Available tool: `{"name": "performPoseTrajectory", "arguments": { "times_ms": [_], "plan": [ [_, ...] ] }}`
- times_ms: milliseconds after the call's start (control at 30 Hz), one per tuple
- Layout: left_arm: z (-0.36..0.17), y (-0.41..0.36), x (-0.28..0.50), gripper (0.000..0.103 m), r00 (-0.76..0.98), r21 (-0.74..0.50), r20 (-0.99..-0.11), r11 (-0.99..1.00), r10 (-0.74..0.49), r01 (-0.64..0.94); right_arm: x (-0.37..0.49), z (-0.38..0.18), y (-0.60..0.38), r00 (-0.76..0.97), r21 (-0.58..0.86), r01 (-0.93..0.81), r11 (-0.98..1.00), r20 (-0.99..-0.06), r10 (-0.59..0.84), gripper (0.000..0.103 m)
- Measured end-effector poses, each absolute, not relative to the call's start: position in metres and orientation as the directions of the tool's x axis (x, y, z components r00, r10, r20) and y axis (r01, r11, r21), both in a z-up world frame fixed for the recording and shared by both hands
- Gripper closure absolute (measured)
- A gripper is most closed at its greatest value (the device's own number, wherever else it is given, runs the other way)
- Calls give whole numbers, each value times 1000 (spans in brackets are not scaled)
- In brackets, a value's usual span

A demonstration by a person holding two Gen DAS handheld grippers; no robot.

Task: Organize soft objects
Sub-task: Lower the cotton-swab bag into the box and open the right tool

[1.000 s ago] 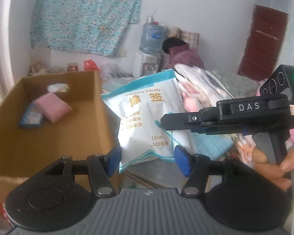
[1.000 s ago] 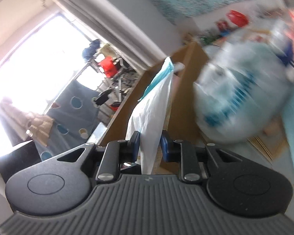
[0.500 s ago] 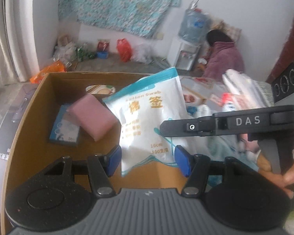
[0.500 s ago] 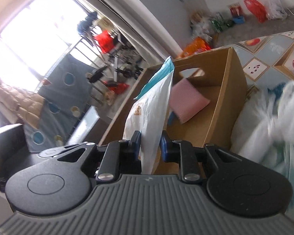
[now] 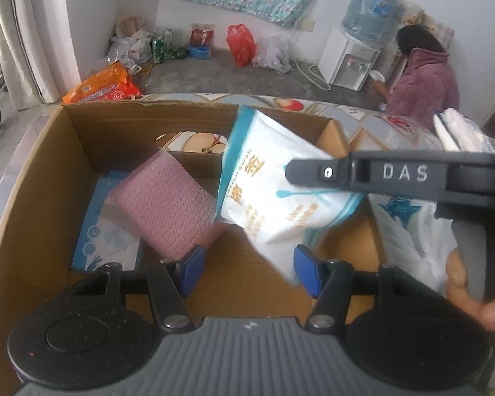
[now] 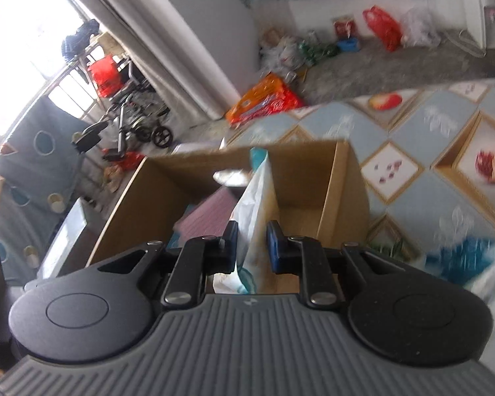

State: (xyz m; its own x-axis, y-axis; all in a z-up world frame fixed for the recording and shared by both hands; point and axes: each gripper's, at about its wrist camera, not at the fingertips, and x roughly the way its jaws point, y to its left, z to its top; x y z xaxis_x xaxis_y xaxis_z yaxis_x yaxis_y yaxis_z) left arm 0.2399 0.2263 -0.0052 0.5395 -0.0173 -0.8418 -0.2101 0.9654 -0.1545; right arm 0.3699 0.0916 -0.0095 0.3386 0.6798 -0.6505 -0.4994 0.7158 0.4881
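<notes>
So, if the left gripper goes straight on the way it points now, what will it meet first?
Probably the cotton swab bag, which hangs across the space just ahead of the open left gripper. Behind and below it lies the floor of the cardboard box. Depth is hard to judge, so it might pass just under the bag.

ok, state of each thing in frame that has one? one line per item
right gripper: shut on the cotton swab bag, jaws have just been closing
cotton swab bag: held over the box, tilted, sealed
left gripper: open, empty
cardboard box: open-topped, partly filled
pink sponge: in the box, leaning on the blue packet
blue packet: flat on the box floor
</notes>
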Motion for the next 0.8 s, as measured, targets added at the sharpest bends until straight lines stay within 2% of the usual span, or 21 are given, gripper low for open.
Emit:
{"name": "performPoseTrajectory", "arguments": {
  "times_ms": [333, 600, 800],
  "plan": [
    [-20, 226, 259, 43, 505, -171, -862, 961, -39, -217, 369, -16, 96, 427, 399, -540, 741, -629, 649, 86],
    [-21, 223, 257, 43, 510, -168, -860, 962, -35, -216, 354, -1, 87, 585, 342, -496, 798, -547, 598, 87],
    [-27, 230, 257, 43, 485, -160, -874, 954, -18, -253, 352, -18, 110, 549, 283, -519, 806, -612, 569, 76]
  ]
}}
